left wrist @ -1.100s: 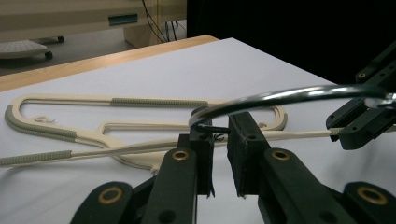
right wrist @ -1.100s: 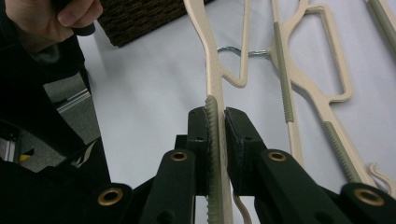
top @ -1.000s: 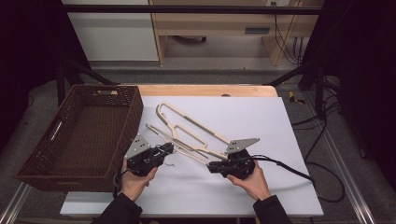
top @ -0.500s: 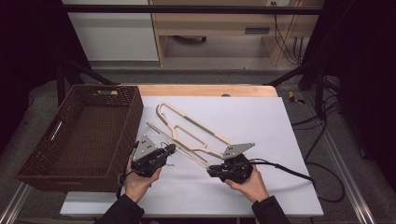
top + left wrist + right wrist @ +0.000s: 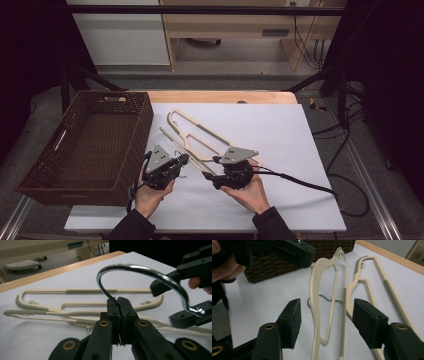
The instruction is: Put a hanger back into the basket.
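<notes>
Two cream hangers lie across the white table top. One hanger is tilted up off the table by its metal hook, and my left gripper is shut on the hook's stem. In the high view the left gripper sits beside the basket. My right gripper is open, its two pads on either side of the raised hanger's body without touching it. The right gripper faces the left one at close range. The second hanger lies flat, its own hook resting on the table.
A dark wicker basket stands at the table's left, close behind the left gripper. A black cable trails right from the right gripper. A wooden strip borders the table's far edge.
The right gripper has moved left, closer to the left one, and now straddles the hanger. The left gripper has shifted slightly and stays shut on the hook.
</notes>
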The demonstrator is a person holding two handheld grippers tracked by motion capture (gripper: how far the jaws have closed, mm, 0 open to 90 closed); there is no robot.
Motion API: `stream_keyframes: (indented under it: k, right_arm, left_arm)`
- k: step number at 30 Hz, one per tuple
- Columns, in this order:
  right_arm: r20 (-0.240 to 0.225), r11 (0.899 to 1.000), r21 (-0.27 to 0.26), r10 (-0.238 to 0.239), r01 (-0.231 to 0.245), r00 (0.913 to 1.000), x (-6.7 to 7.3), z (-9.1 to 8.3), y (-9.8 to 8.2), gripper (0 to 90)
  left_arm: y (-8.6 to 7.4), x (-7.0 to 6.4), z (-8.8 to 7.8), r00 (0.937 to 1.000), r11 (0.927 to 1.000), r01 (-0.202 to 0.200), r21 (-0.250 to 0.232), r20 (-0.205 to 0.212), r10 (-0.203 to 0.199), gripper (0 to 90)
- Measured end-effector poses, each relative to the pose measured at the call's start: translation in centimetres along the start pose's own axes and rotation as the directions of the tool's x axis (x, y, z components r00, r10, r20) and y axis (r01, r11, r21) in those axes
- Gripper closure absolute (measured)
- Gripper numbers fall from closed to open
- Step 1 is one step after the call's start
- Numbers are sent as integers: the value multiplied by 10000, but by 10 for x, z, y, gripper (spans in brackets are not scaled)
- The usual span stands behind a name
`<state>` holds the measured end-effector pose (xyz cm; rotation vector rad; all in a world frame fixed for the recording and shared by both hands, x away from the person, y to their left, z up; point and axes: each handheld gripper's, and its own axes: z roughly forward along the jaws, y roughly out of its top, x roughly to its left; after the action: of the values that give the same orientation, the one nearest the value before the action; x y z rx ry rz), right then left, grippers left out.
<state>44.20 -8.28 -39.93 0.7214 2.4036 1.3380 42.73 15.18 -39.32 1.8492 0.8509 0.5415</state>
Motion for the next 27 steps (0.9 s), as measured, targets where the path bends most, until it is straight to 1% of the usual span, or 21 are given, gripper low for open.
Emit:
stream_keyframes:
  k: [1, 3, 5, 6, 7, 8, 10, 12, 13, 14, 15, 16, 17, 19, 21, 22, 23, 24, 25, 26, 27]
  right_arm:
    - [-36, 9999, 54, -96, 96, 9999, 1, 4, 1, 429]
    - [93, 9989, 370, -296, 293, 9995, 5, 14, 3, 468]
    - [83, 9978, 581, -330, 324, 9994, 7, 22, 2, 546]
    - [243, 9963, 737, -469, 450, 9986, 8, 24, 1, 600]
    - [310, 9953, 814, -559, 533, 9980, 9, 27, 0, 630]
    - [307, 9945, 869, -613, 585, 9976, 9, 28, -1, 685]
    - [209, 9940, 826, -743, 723, 9970, 10, 28, -2, 758]
    - [236, 9939, 779, -803, 783, 9965, 11, 27, -2, 817]
    - [294, 9936, 770, -852, 827, 9959, 10, 26, -2, 821]
    - [390, 9934, 772, -875, 843, 9954, 10, 25, -1, 826]
    - [382, 9929, 816, -904, 871, 9952, 9, 24, -1, 830]
    - [530, 9931, 820, -888, 843, 9946, 9, 23, 0, 836]
    - [650, 9929, 840, -899, 843, 9938, 8, 23, 0, 840]
    - [891, 9921, 855, -990, 914, 9911, 5, 20, 1, 855]
    - [1070, 9921, 824, -1036, 950, 9888, 2, 15, 3, 869]
    - [982, 9931, 763, -961, 888, 9905, -1, 13, 4, 869]
    - [806, 9945, 717, -827, 769, 9933, -4, 10, 5, 870]
    - [779, 9948, 731, -772, 716, 9940, -6, 7, 6, 870]
    - [767, 9942, 734, -838, 782, 9935, -8, 4, 8, 870]
    - [720, 9935, 734, -920, 867, 9932, -10, 0, 10, 870]
    - [616, 9933, 717, -949, 904, 9936, -11, -3, 11, 870]
  left_arm:
    - [0, 0, 0, 10000, 10000, -43, 11, -28, 43, 879]
    - [1, -1, 0, 10000, 10000, 5, 14, -73, -5, 878]
    - [1, -1, 0, 10000, 10000, 2, 23, -80, -1, 877]
    - [1, -1, 0, 10000, 10000, 33, 24, -57, -32, 875]
    - [1, 0, 0, 10000, 10000, 56, 9, -19, -56, 873]
    - [1, 0, 0, 10000, 10000, 81, 9, 12, -81, 870]
    - [1, 0, 1, 9999, 9999, 108, -20, 105, -108, 837]
    - [1, 0, 0, 9998, 10000, 89, -46, 174, -88, 783]
    - [1, 1, 0, 9998, 9999, 124, -65, 186, -123, 765]
    - [1, 2, -1, 9996, 9999, 108, -89, 260, -106, 740]
    - [2, 3, -3, 9996, 9998, 111, -150, 249, -107, 708]
    - [3, 4, -4, 9997, 9998, 60, -189, 227, -55, 665]
    - [4, 6, -6, 9995, 9997, 108, -241, 297, -101, 626]
    - [4, 10, -11, 9991, 9994, 105, -342, 409, -91, 524]
    - [5, 14, -16, 9993, 9991, -2, -433, 367, 18, 432]
    - [4, 17, -19, 9993, 9985, -85, -548, 347, 104, 382]
    - [4, 19, -22, 9991, 9985, -104, -534, 405, 126, 325]
    - [4, 21, -25, 9984, 9988, -81, -493, 554, 109, 288]
    - [3, 24, -28, 9978, 9990, -90, -442, 656, 119, 258]
    - [3, 25, -30, 9977, 9991, -153, -388, 658, 178, 206]
    - [2, 26, -32, 9969, 9992, -257, -305, 739, 278, 194]
